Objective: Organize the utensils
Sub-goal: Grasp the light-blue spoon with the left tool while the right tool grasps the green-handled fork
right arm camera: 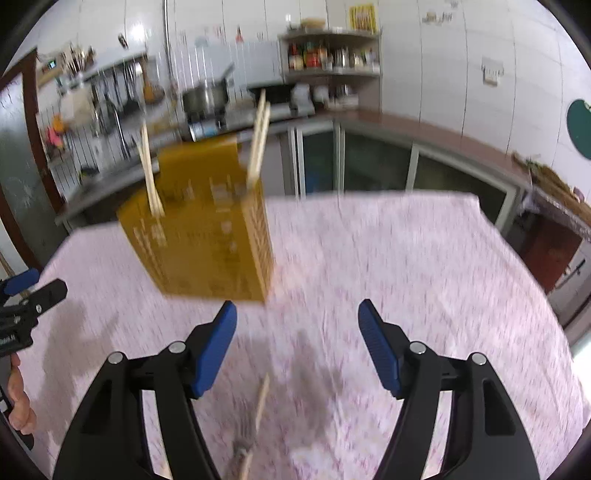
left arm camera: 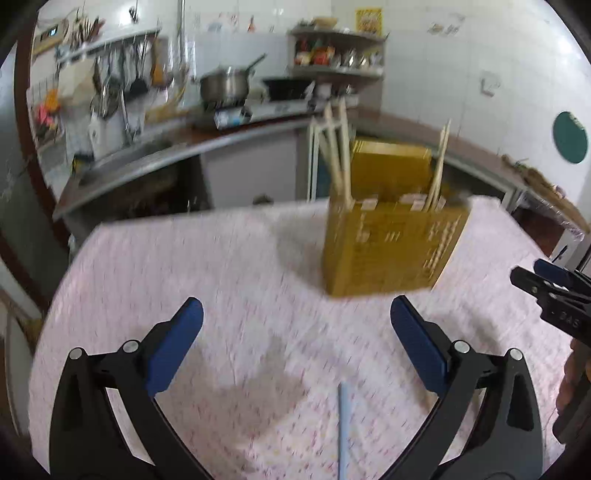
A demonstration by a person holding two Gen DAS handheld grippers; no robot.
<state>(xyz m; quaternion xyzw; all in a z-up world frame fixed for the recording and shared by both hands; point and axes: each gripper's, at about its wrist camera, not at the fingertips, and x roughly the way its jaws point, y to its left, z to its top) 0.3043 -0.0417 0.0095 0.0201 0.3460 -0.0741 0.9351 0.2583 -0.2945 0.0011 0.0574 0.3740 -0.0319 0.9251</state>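
Almost no legible text is shown. On the body of the right tool (left arm camera: 532,280), characters resembling "0A6" are seen, though blurred. Printed lines on the yellow box (left arm camera: 391,251) and the yellow wall poster (left arm camera: 368,20) cannot be read.

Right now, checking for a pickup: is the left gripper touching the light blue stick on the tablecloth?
Apart. The left wrist view shows the left gripper wide open, tablecloth showing between each pad and the light blue stick.

Upright yellow box (left arm camera: 391,247) holds leaning chopsticks (left arm camera: 338,147).
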